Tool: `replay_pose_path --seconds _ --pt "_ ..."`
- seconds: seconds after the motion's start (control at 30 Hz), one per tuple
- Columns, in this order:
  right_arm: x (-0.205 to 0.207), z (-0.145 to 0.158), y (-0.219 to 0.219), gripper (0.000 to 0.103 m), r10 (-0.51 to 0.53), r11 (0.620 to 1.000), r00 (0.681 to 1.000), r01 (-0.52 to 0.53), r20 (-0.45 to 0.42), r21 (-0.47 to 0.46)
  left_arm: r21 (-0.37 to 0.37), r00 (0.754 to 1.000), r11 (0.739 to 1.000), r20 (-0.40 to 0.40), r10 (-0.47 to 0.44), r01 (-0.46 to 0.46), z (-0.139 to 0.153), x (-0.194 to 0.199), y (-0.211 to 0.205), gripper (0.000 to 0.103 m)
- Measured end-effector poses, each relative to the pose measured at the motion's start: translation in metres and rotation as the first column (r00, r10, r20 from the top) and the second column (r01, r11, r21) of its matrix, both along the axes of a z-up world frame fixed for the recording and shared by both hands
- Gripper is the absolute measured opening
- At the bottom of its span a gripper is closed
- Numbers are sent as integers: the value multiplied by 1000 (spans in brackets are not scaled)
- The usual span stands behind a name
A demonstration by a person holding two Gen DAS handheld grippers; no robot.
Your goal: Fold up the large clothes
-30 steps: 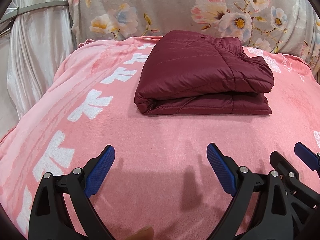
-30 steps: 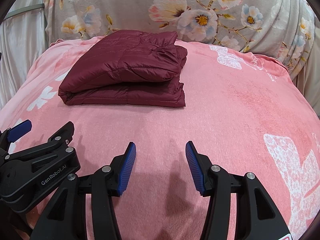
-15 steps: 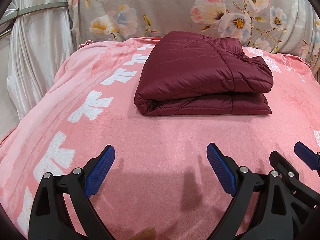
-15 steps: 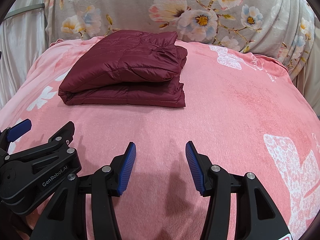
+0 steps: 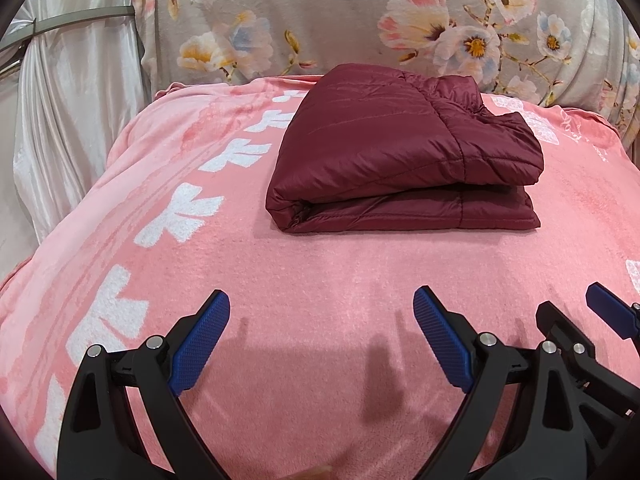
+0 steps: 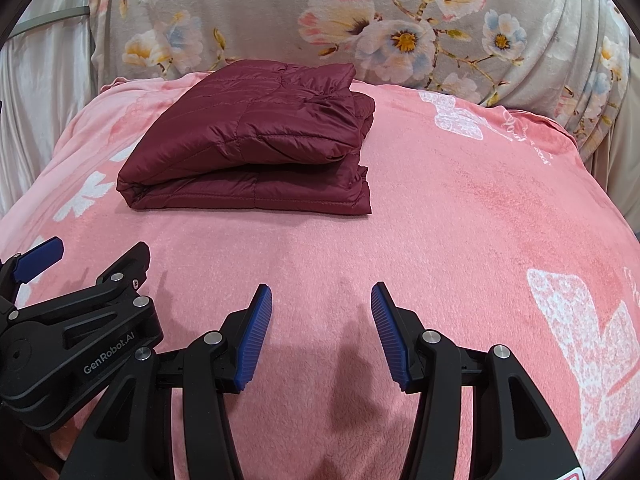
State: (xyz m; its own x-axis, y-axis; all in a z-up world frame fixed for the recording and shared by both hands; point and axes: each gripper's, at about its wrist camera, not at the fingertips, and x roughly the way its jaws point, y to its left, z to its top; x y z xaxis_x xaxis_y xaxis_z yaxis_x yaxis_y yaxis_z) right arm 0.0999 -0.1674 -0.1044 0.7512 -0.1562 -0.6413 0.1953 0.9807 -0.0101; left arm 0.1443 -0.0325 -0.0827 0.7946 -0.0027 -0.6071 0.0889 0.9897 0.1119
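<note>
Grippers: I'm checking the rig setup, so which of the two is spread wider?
The left gripper: its blue pads stand far apart over the pink blanket. The right gripper is open too, but with a narrower gap. Neither holds anything.

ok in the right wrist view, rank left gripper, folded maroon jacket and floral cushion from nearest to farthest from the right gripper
1. left gripper, close beside it on the left
2. folded maroon jacket, ahead, left of centre on the pink blanket
3. floral cushion, behind the jacket at the back
</note>
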Motion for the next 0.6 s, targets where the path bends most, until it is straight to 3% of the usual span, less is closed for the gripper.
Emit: replay_pose_path --seconds 0.6 --pt "0 0 -1 51 1 1000 1000 -1 0 -1 -2 1000 1000 4 -7 7 1 0 -3 90"
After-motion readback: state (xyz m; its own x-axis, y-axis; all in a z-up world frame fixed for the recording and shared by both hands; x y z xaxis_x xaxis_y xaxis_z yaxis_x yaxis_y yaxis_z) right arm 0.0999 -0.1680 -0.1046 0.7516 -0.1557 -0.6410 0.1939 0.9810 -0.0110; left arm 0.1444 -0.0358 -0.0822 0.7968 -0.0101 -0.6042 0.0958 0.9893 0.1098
